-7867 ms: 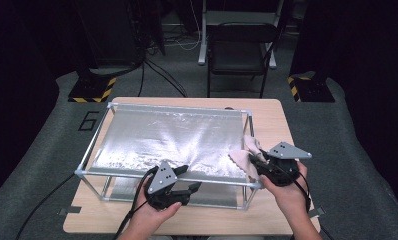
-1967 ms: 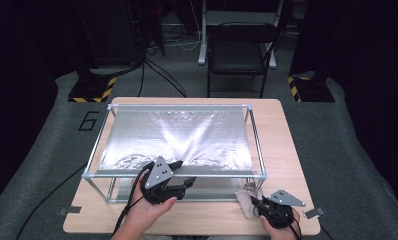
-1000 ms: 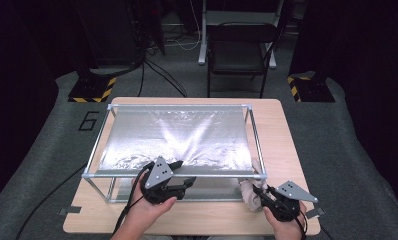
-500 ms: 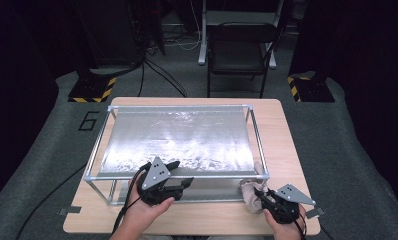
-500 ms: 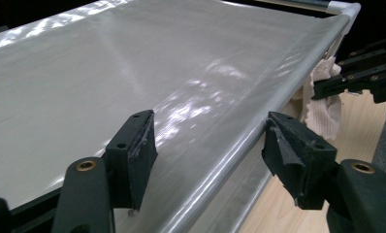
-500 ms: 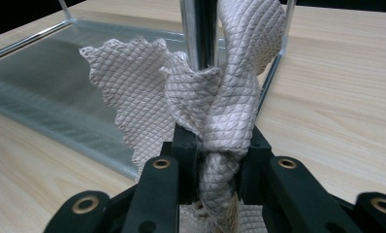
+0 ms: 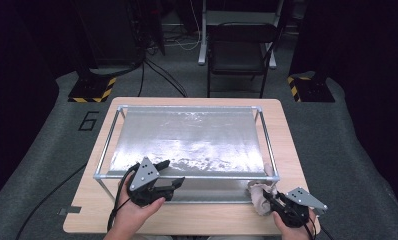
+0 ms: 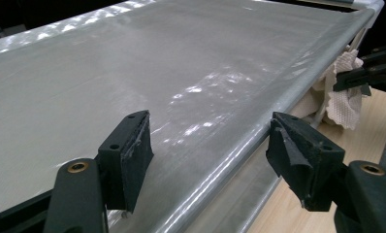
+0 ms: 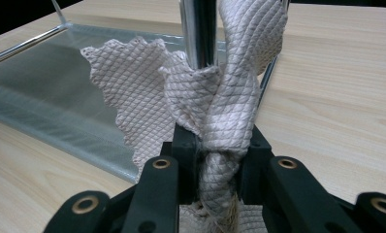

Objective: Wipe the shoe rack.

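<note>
Right gripper (image 9: pixel 219 194) clamped a bunched beige cloth (image 9: pixel 230 111), waffle-textured, pressed against the metal rack's (image 7: pixel 187 176) upright post (image 9: pixel 198 29) at the table's (image 7: pixel 287 145) front right corner. Cloth's long axis ran upright along the post. Left gripper (image 8: pixel 210 155) had just been opening; its 2 jaws stood wide astride the rack's front rail (image 8: pixel 259 131), not touching it. Rack's mesh shelf (image 7: pixel 187 140) looked wet and glossy.

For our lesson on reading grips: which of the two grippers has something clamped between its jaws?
The right gripper: its jaws pinch a bunched beige cloth against the rack's corner post. The left gripper stands open astride the front rail.
</note>
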